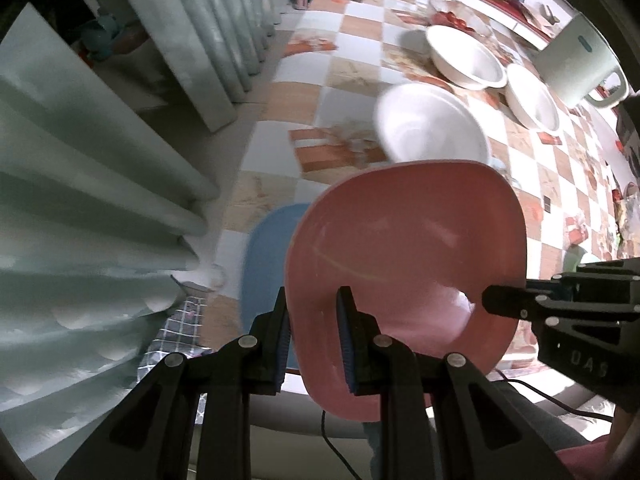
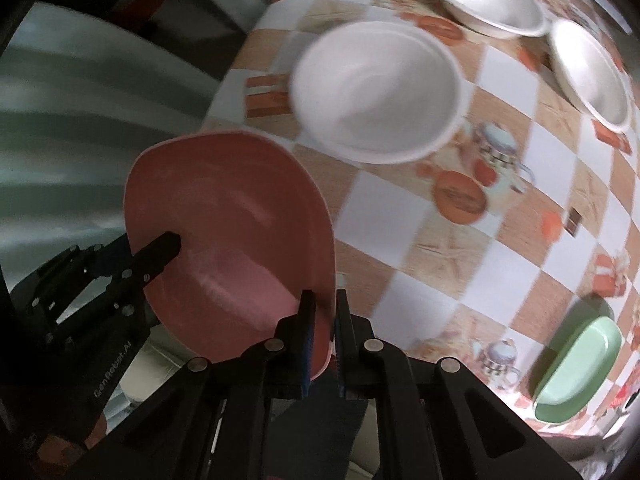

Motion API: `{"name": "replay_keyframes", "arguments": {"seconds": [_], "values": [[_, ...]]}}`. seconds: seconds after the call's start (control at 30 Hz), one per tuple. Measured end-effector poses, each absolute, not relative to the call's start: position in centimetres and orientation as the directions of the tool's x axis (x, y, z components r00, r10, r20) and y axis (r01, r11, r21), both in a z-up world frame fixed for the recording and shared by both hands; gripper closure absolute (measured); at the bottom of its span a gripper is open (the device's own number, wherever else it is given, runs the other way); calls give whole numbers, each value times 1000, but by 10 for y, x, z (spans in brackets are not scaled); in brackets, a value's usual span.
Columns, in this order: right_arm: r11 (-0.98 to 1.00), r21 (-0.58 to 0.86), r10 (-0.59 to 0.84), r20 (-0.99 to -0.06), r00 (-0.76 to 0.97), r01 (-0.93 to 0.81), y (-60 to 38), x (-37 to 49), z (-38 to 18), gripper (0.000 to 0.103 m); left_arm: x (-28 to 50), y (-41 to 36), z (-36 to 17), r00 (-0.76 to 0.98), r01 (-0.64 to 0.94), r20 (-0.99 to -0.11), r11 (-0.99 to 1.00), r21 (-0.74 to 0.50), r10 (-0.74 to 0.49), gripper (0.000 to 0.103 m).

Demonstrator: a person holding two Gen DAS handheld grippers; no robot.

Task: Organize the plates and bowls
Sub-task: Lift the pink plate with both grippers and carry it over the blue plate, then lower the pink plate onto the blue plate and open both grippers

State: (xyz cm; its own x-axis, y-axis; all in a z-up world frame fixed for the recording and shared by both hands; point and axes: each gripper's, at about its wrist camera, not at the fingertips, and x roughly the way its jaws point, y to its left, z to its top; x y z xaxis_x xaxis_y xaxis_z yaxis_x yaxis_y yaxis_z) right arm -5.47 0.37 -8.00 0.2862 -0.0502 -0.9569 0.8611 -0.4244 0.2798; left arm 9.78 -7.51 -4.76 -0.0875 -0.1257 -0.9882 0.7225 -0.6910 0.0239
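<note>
A pink rounded-square plate [image 1: 404,248] hangs tilted above the checked table, held from both sides. My left gripper [image 1: 312,300] is shut on its left rim, blue pads pressing either face. At the opposite rim my right gripper [image 1: 490,298] pinches the plate. In the right wrist view the right gripper [image 2: 323,300] is shut on the pink plate [image 2: 240,220], and the left gripper [image 2: 172,242] bites the far rim. A blue plate [image 1: 268,248] lies on the table below. Three white bowls [image 1: 428,124] [image 1: 464,56] [image 1: 532,96] stand beyond. A green plate [image 2: 576,364] lies at the lower right.
Pale pleated curtains [image 1: 100,200] hang close along the table's left edge. A white jug-like appliance [image 1: 580,64] stands at the back right, beside a glass bowl [image 1: 456,20] with red pieces in it. The tablecloth [image 2: 400,200] lies bare between the bowls and the green plate.
</note>
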Motion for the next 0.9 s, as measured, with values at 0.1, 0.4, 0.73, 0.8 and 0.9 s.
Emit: {"name": "replay_keyframes", "arguments": {"seconds": [0.1, 0.4, 0.73, 0.8, 0.9], "values": [[-403, 287, -41, -954, 297, 869, -8, -39, -82, 92, 106, -86, -47, -78, 723, -988, -689, 38, -137, 79], [-397, 290, 4, -948, 317, 871, -20, -28, -104, 92, 116, -99, -62, -54, 709, -991, -704, 47, -122, 79], [-436, 298, 45, -935, 351, 849, -17, -33, -128, 91, 113, -107, -91, 6, 696, -996, -715, 68, -89, 79], [-449, 304, 48, -931, 363, 840, -16, -35, -133, 91, 112, -109, -97, 16, 690, -996, -720, 74, -87, 79], [-462, 307, 52, -927, 371, 832, -13, -38, -138, 91, 111, -109, -105, 31, 676, -996, -732, 79, -79, 79]]}}
